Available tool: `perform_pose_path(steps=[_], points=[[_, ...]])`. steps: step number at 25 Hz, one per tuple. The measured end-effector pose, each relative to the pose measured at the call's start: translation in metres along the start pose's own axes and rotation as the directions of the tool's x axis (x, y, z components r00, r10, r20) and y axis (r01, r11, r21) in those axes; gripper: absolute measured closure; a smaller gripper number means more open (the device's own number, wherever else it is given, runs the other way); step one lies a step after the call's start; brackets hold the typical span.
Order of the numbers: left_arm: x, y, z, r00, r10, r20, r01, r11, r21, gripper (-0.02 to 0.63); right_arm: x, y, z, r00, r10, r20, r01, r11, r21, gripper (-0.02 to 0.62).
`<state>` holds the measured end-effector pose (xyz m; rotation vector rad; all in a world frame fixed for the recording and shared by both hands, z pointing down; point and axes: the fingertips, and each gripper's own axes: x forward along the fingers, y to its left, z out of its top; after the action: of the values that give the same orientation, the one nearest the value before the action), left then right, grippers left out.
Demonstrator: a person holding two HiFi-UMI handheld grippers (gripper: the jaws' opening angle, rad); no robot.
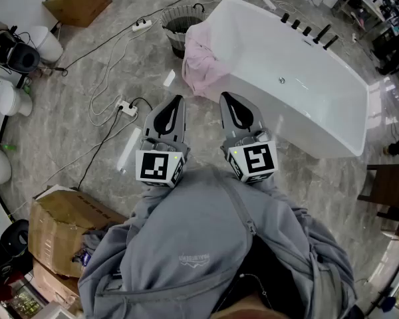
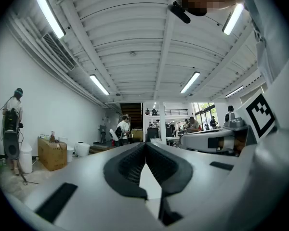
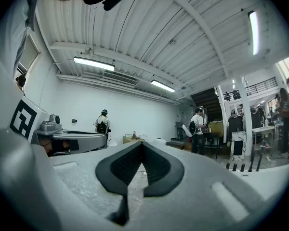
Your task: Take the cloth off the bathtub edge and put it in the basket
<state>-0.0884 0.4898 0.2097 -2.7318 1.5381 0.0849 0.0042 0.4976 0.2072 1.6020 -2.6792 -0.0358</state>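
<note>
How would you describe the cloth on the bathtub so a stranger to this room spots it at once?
Find the big white bathtub on the grey floor. At its end beside the dark basket, a cloth hangs over the rim. It is the only crumpled, pale pink thing there; its neighbours are white, grey or dark.

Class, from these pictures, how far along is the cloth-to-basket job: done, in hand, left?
Done: nothing; the pink cloth hangs on the bathtub edge, the basket beside it. In hand: nothing; left gripper and right gripper are shut, empty, short of the cloth. Left: grasp the cloth, carry it, drop it in the basket.
</note>
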Motion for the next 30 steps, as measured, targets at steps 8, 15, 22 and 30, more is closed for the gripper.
perform_pose_path(steps=[8, 15, 22, 30], points=[[0.006, 0.010, 0.000, 1.000, -0.004, 0.003, 0.004, 1.000, 0.013, 0.600, 0.014, 0.001, 0.002, 1.000, -0.010, 0.006, 0.010, 1.000, -0.021, 0.592], [0.010, 0.024, -0.001, 1.000, -0.023, 0.004, 0.023, 1.000, 0.011, 0.600, 0.024, -0.002, 0.000, 0.999, -0.035, 0.011, 0.035, 0.999, 0.000, 0.592], [0.016, 0.048, -0.002, 0.999, -0.052, 0.008, 0.052, 0.999, 0.013, 0.600, 0.047, 0.004, 0.005, 0.997, -0.077, 0.027, 0.077, 0.997, -0.007, 0.592], [0.010, 0.073, -0.026, 0.998, -0.049, -0.030, 0.048, 0.999, -0.021, 0.600, 0.064, 0.003, -0.017, 0.993, -0.120, -0.018, 0.120, 0.992, 0.034, 0.592]])
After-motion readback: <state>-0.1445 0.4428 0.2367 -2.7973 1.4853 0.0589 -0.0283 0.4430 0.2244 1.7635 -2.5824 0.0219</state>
